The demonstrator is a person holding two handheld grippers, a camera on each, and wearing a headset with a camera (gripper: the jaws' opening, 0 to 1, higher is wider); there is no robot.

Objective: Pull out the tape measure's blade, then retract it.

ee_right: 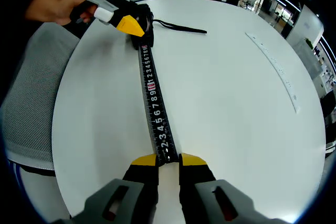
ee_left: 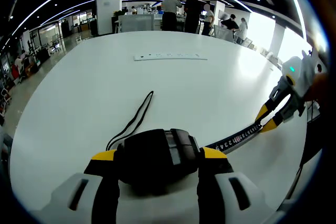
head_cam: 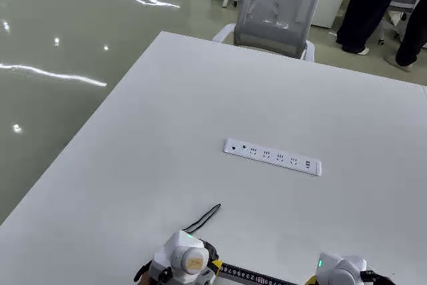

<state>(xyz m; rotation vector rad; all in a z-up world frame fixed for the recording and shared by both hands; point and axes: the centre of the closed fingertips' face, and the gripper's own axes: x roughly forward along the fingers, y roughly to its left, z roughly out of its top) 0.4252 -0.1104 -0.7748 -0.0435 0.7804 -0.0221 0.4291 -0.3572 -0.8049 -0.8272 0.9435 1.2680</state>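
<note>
Right gripper view: right claw (ee_right: pixel 168 162) pinches blade (ee_right: pixel 156 103); left claw (ee_left: pixel 158 156) clamps case (ee_left: pixel 155 145)

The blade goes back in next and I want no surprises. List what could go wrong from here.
1. The right hand-held gripper pinches only the tip of the blade; if it slips, the pulled-out length could whip back into the tape measure held by the left hand-held gripper.
2. The loose strap lies on the table beside the tape measure and might snag during reeling.
</note>
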